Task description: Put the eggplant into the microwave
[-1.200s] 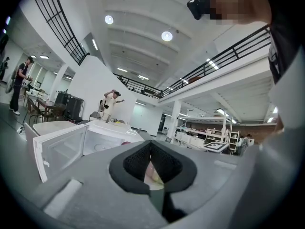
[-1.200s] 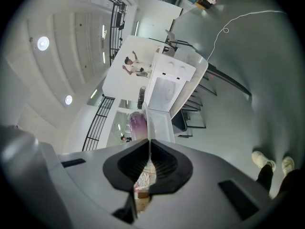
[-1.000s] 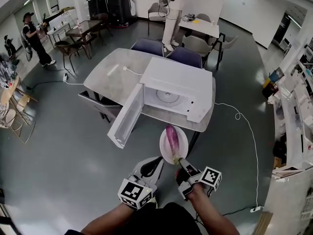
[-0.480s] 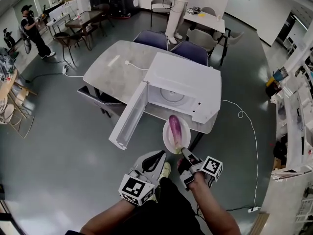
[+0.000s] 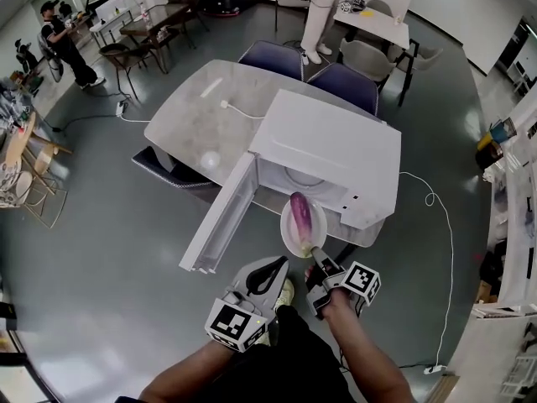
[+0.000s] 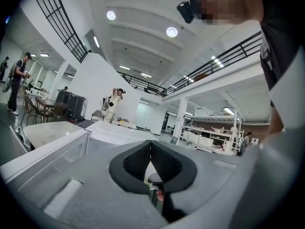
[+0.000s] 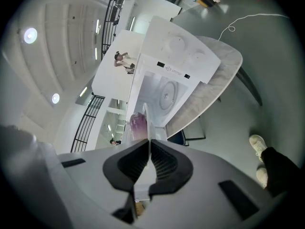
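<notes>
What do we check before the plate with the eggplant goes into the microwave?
1. Hinged door of the boxy white microwave swung open: ok.
2. Round glass turntable inside bare: ok.
3. Right gripper fingers closed on the rim of the round white plate: ok.
4. Long purple eggplant lying along that plate: ok.
5. Left gripper shut, empty, apart from the plate: ok.
6. Plate fits through the opening without tilting: cannot tell.
</notes>
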Motion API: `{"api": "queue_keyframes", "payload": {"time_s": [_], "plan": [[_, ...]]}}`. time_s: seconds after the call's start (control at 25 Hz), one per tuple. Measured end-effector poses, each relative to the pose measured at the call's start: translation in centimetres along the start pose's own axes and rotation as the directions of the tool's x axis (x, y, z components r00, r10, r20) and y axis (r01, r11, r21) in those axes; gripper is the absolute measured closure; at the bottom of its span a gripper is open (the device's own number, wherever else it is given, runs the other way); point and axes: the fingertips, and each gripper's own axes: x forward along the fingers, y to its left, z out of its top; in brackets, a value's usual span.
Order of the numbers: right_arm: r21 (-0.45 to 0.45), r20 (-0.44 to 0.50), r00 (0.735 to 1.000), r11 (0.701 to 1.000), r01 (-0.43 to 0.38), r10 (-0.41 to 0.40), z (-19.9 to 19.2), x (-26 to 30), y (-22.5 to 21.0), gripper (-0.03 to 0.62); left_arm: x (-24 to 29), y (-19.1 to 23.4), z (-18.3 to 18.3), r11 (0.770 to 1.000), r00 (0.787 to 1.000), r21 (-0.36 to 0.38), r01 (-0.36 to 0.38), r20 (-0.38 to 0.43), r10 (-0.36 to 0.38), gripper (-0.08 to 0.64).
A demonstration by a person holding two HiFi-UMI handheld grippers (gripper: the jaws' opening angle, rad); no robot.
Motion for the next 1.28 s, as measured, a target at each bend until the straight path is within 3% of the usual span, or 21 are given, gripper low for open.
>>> {"api": "queue_keyframes", "payload": {"time_s": [0.36,0.6,1.28], "plan": [[0.023,-0.040,0.999,0.999,0.031,-0.030,4.9,7.1,-2.3,0.577,5.7,4.1,0.3,0.997,0.997,-0.002,-0.072,-0.025,0.072,0.554],[0.045,0.002,0.999,0.998,0.044,-0.044,7.2,11.2,-4.0,0.577,7.1,6.2,0.1,0.995,0.994,-0.007,-0.102,-0.050,0.102,0.554],[0.068,0.160,0.985,0.996,0.058,-0.068,11.7,19.4,-7.3,0.577,8.8,10.8,-4.3,0.998,0.997,-0.050,-0.023,-0.078,0.019,0.554]]}}
